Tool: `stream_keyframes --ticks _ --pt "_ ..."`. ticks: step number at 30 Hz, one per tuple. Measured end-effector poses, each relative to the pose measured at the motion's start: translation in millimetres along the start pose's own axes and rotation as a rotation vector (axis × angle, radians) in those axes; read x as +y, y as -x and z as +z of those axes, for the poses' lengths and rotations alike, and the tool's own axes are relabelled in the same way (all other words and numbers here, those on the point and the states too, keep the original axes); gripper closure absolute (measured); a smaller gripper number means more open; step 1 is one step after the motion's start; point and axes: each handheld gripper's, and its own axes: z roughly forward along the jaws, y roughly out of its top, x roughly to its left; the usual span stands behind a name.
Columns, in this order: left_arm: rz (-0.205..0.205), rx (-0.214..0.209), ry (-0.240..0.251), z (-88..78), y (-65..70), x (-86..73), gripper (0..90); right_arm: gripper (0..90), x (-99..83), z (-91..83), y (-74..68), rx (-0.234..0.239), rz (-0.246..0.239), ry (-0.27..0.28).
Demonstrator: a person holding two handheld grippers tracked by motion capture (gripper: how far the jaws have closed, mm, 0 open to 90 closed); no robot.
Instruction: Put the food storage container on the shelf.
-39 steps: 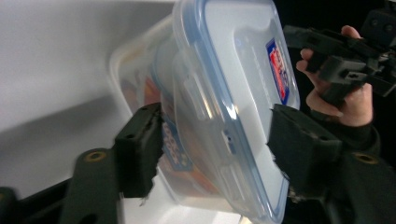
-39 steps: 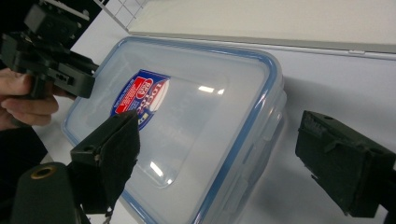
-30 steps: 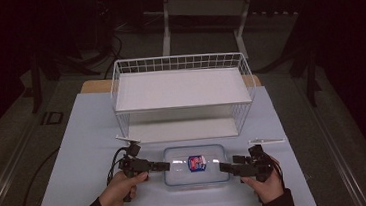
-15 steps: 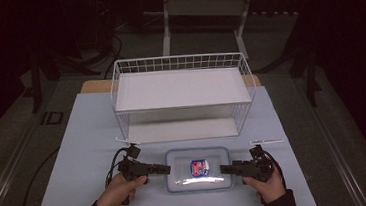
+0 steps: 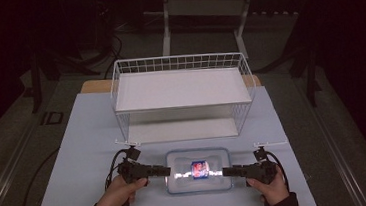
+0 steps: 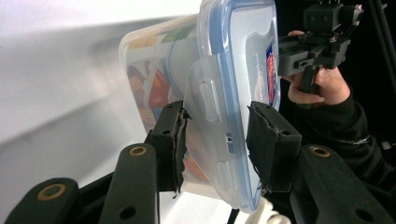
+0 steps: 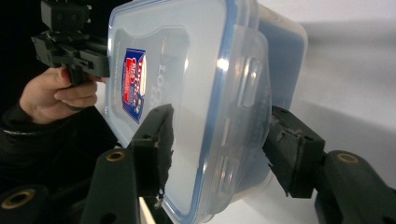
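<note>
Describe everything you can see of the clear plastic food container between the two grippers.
The food container is a rectangular box of clear plastic with rounded corners, shut by a clear lid with a blue seal rim and snap-lock flaps. A red and blue label sits on the lid. It lies flat on the pale table in front of the white wire rack. The left gripper straddles one end flap; the right gripper, jaws just closing, straddles the other.

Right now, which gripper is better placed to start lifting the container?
The left gripper clamps the container; the right gripper has just been closing its jaws around the other end, gap remaining.
</note>
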Motion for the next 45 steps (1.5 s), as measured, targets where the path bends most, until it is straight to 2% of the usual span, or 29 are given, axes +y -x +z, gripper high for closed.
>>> stream_keyframes --ticks 4,11,16,24,35,38,42,45 --pt "0.009 0.015 0.005 -0.5 4.3 -2.5 57.4 48.0 -2.4 -2.9 1.3 0.017 0.022 0.009" --pt "0.015 0.040 0.014 -1.2 11.8 -5.7 57.6 48.5 -6.2 -5.3 -6.3 -0.008 0.014 0.010" --pt "0.027 0.052 0.044 -7.4 15.8 -4.9 57.5 48.5 -3.7 -5.0 -14.8 -0.023 -0.007 0.030" --pt "0.062 0.067 0.086 -21.1 21.9 9.0 57.4 48.5 15.4 -5.5 -26.5 -0.022 -0.046 0.054" --pt "0.084 0.087 0.134 -30.3 21.8 27.6 57.4 48.5 43.0 -1.8 -28.9 -0.019 -0.075 0.074" --pt "0.091 0.101 0.157 -30.7 21.9 34.8 57.2 48.6 55.5 -1.6 -29.3 -0.023 -0.089 0.086" --pt "0.119 0.096 0.184 -30.0 16.7 42.7 57.1 48.6 67.7 -1.9 -28.6 -0.030 -0.109 0.101" --pt "0.105 0.100 0.192 -27.0 10.4 45.8 57.1 48.7 73.8 1.0 -23.6 -0.031 -0.109 0.108"
